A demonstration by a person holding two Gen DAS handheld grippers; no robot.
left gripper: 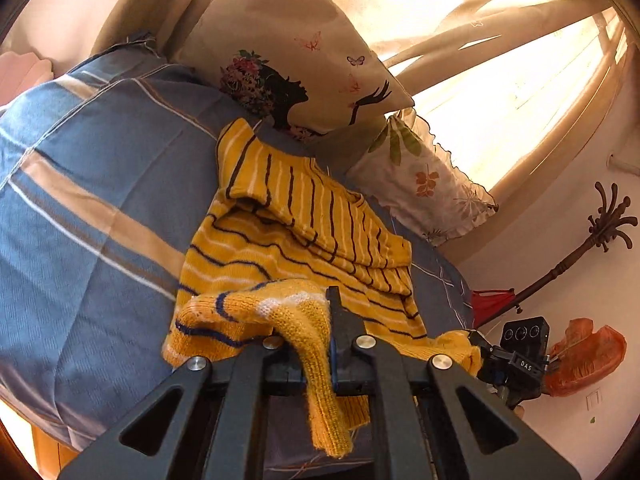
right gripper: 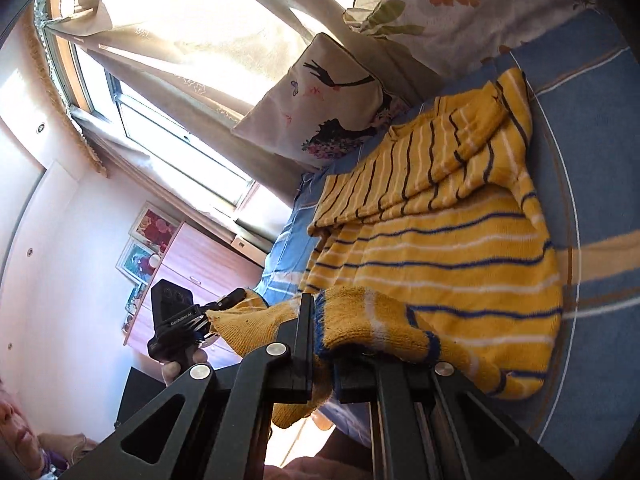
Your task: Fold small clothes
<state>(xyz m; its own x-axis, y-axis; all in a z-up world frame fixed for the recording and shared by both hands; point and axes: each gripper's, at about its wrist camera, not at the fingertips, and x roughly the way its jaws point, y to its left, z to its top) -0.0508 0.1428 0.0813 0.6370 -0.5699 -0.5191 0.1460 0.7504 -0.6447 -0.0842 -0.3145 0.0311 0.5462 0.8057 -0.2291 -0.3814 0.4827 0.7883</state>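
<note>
A small yellow knit sweater [left gripper: 280, 236] with navy and white stripes lies on the blue striped bedspread [left gripper: 100, 168], both sleeves folded across its upper part. My left gripper [left gripper: 320, 344] is shut on the sweater's bottom hem, which drapes over the fingers. My right gripper [right gripper: 320, 340] is shut on the other hem corner of the sweater [right gripper: 440, 240]. Each gripper shows in the other's view, the right one [left gripper: 516, 356] and the left one [right gripper: 180, 328], both lifting the hem a little off the bedspread [right gripper: 592, 120].
A beige cushion with a black silhouette print [left gripper: 288, 60] and a leaf-print pillow [left gripper: 420, 184] lie beyond the sweater by the curtained window [left gripper: 500, 40]. A wooden coat stand [left gripper: 592, 240] and a wooden cabinet [right gripper: 192, 264] stand beside the bed.
</note>
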